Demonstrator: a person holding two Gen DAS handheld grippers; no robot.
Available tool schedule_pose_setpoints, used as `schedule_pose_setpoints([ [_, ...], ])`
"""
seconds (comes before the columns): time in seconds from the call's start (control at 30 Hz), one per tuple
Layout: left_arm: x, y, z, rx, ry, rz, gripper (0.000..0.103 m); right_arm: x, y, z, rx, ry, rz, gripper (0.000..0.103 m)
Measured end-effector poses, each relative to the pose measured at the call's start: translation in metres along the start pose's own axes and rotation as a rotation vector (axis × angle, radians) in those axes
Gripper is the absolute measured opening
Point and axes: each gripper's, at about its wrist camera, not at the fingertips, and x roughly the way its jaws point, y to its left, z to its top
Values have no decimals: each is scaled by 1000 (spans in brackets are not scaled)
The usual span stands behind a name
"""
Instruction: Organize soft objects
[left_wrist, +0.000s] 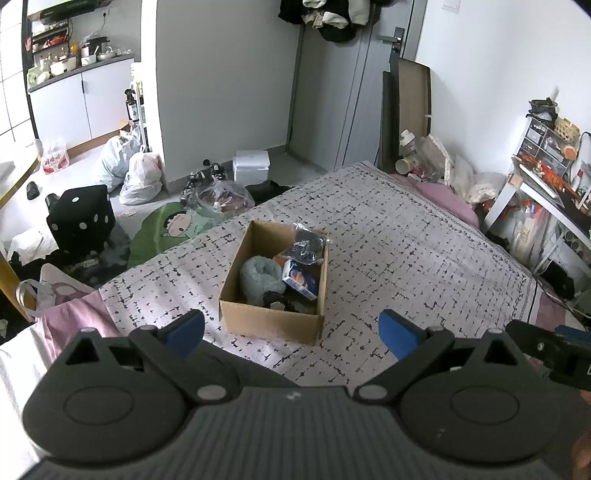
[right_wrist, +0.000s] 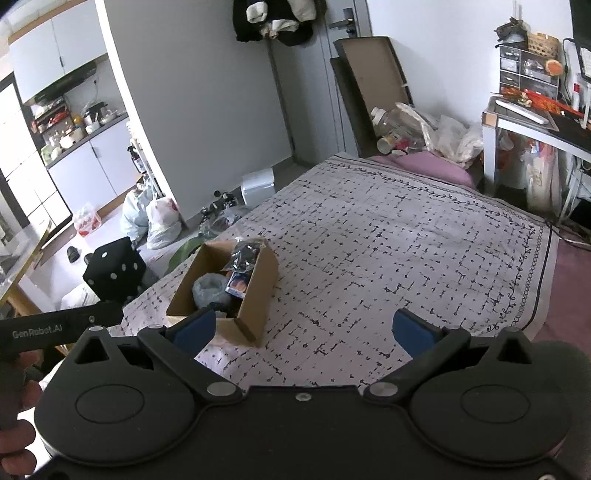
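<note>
An open cardboard box (left_wrist: 271, 321) sits on the patterned bedspread (left_wrist: 406, 251). Inside lie a pale blue fluffy item (left_wrist: 258, 277), a blue and white packet (left_wrist: 301, 282), a dark item in clear plastic (left_wrist: 306, 243) and a small dark item (left_wrist: 277, 299). My left gripper (left_wrist: 291, 332) is open and empty, just in front of the box. My right gripper (right_wrist: 303, 332) is open and empty, to the right of the box (right_wrist: 255, 288); its left finger (right_wrist: 195, 328) overlaps the box's near corner in view. The left gripper's body (right_wrist: 62, 325) shows at the left of the right wrist view.
The bed's left edge drops to a cluttered floor with a black dice cushion (left_wrist: 81, 218), plastic bags (left_wrist: 142, 179) and a green mat (left_wrist: 166, 232). A white desk (right_wrist: 535, 125) stands at the far right. Bags and bottles (right_wrist: 424, 129) pile at the bed's far end.
</note>
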Motion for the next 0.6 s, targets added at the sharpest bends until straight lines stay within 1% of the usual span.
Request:
schedule_pose_setpoints([
  [0.2,-5,4,-1,1,-13,5,100,-3,8,-1,-27,-2,0,103],
  [0.6,-6,8,-2,8,-11,-5,100,-6,12,0,-37,-13,-13,103],
])
